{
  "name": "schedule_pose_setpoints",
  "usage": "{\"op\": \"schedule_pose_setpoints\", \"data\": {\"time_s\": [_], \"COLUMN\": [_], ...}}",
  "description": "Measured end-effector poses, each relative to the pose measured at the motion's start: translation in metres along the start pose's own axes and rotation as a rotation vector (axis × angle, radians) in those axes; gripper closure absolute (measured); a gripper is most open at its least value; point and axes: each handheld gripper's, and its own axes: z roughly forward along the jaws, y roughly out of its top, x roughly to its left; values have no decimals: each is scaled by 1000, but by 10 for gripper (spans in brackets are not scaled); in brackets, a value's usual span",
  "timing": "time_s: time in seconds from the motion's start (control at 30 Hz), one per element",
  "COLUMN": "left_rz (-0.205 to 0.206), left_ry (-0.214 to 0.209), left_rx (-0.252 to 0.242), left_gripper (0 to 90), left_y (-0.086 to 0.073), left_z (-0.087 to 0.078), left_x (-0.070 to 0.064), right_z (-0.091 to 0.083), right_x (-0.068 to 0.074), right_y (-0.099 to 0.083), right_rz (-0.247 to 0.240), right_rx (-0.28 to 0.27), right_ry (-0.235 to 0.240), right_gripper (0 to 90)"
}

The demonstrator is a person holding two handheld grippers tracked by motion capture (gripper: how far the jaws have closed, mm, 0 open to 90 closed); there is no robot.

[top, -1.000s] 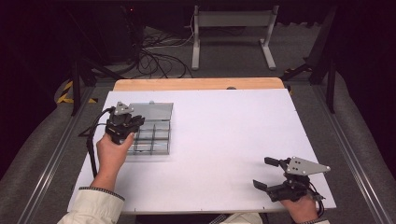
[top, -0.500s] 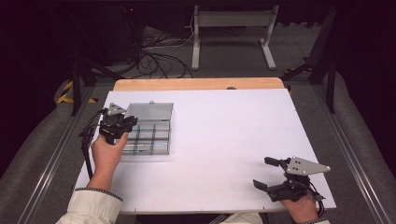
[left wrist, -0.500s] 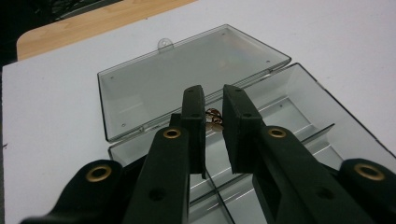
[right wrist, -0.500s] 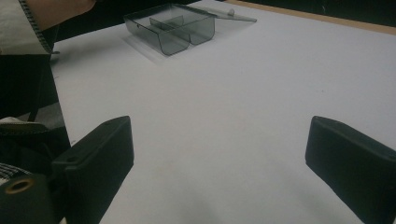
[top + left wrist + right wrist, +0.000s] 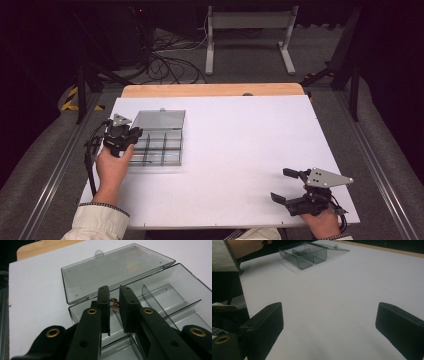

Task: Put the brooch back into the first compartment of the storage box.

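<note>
A white table (image 5: 240,150), smooth and matte with a strip of bare wood along its far edge, is bearing everything shown. Near its left edge a clear smoky-grey plastic organizer box (image 5: 159,145) is lying open, its flat rectangular lid (image 5: 112,270) folded back and resting on the table behind the tray, with a small tab at the lid's far edge. Thin transparent dividers (image 5: 160,302) are splitting the tray into rectangular compartments.

The left gripper (image 5: 114,307), hard black plastic with brass-coloured rivets, is hovering over the tray's left end, just beside the person's left hand (image 5: 112,167). Its jaws are standing nearly closed, a narrow gap showing between them. Beyond that gap, in the compartment next to the lid hinge, a small brown and white object (image 5: 114,304) is lying; what it is cannot be told, nor whether the jaws are touching it.

The right gripper (image 5: 290,186), topped by a grey three-cornered plate, is resting at the table's near right corner, well apart from the box. In the right gripper view its jaws are spread wide over bare table. A pale sleeve (image 5: 97,222) with a dark-striped cuff is covering the left forearm.
</note>
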Motion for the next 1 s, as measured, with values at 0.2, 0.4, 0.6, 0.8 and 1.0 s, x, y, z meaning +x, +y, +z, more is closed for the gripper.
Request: {"op": "schedule_pose_setpoints", "data": {"time_s": [0.2,0.4,0.6,0.8,1.0], "left_rz": [-19,-22,-34,-47,-46], "left_ry": [14,27,34,38,38], "left_rx": [20,40,61,100,111], "left_gripper": [792,791,791,790,790], "left_y": [-6,-9,-9,-10,-10], "left_z": [5,10,14,18,20], "left_x": [4,8,9,10,11], "right_z": [0,1,1,0,0], "right_x": [0,0,-1,-1,0], "right_y": [0,0,0,0,0], "right_rz": [3,3,2,3,3], "right_rx": [0,2,1,0,-1], "right_ry": [2,0,1,1,-1], "right_gripper": [85,85,85,85,85]}}
